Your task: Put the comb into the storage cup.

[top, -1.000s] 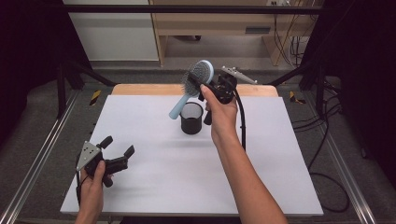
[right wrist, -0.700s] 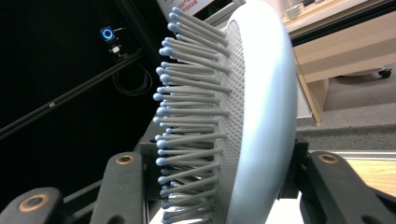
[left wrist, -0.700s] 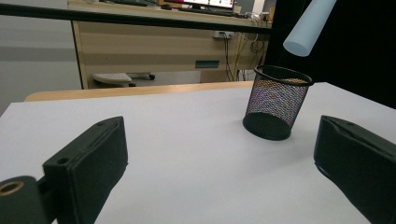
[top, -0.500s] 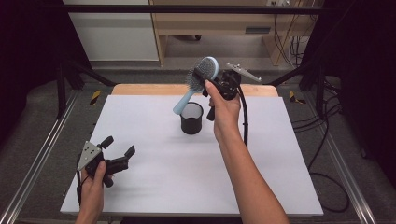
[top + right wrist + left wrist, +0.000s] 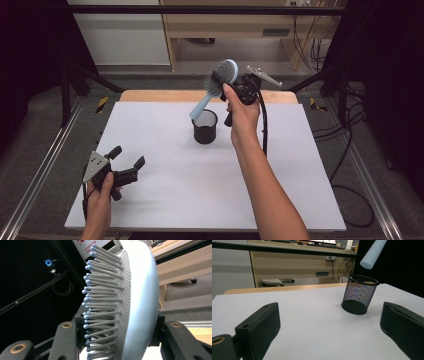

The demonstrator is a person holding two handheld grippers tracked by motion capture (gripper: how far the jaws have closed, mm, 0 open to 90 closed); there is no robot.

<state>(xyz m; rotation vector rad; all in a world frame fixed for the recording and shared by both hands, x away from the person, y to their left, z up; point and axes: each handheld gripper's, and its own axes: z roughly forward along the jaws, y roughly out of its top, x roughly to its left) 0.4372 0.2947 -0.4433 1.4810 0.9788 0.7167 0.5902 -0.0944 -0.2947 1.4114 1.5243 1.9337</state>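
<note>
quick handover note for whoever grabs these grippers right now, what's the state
Right gripper: shut on the hairbrush by its head, held in the air, handle end pointing down just above the mesh cup.
Left gripper: open, holding nothing, low over the white table at near left.
Done: brush lifted over the cup.
Left: probably lower the handle into the cup and let go.

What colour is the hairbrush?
The hairbrush is light blue with grey bristles; the right gripper view shows it best.
</note>
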